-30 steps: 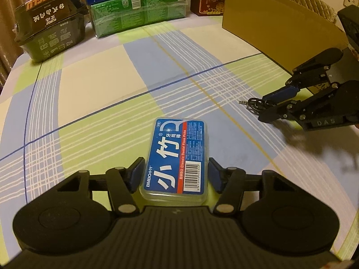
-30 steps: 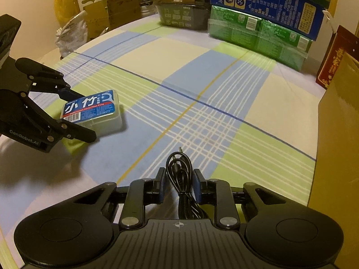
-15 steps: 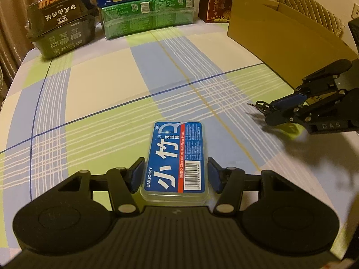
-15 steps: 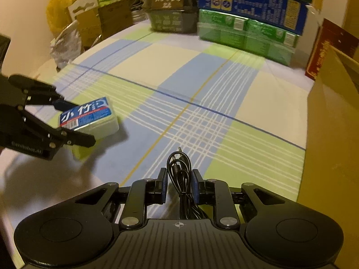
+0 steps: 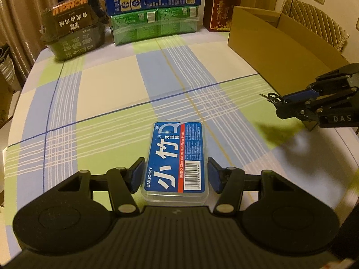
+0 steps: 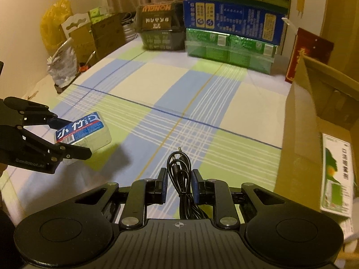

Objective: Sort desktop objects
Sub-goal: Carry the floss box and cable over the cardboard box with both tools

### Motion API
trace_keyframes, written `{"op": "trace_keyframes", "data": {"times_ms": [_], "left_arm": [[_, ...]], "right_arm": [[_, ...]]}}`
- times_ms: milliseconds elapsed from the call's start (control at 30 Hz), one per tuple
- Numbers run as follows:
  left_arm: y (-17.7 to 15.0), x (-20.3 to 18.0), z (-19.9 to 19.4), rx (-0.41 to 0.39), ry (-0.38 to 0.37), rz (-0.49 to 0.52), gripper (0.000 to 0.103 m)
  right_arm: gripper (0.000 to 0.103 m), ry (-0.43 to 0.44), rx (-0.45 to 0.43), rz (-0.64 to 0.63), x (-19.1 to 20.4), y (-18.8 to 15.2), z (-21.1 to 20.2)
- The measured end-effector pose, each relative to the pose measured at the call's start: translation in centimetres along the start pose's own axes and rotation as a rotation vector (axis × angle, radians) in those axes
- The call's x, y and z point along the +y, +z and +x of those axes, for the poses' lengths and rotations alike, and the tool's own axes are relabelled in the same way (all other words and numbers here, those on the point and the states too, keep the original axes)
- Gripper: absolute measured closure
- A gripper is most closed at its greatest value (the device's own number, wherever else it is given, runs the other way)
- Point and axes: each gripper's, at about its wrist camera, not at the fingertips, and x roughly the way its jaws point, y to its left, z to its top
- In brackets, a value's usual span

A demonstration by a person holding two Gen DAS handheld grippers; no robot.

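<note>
Tongs on both sides carry loads above the bench – left tongs clamp the floss-pick case by its long sides, right tongs pinch the coiled black cable – probably bound for the cardboard box alongside

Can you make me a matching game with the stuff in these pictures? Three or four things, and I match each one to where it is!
Things:
1. floss pick box
2. black cable
3. cardboard box
4. green cartons

Places:
A. at the table's right side, open on top
B. under the big blue box at the far edge
C. gripped in the left claw
D. gripped in the right claw

Pairs: 1-C, 2-D, 3-A, 4-B
</note>
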Motion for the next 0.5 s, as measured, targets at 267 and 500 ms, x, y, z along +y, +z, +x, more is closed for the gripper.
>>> {"op": "trace_keyframes", "data": {"times_ms": [267, 500], "left_arm": [[0.6, -1.9, -2.7, -0.027, 0.017, -0.004, 0.05], [0.8, -4.1, -4.6, -0.052, 0.021, 0.013, 0.05]], "right_arm": [[0.084, -0.017, -0.027, 0.022, 0.1, -0.5, -3.6], [0.084, -0.034, -0.056, 0.065, -0.5, -1.3, -6.9]]}}
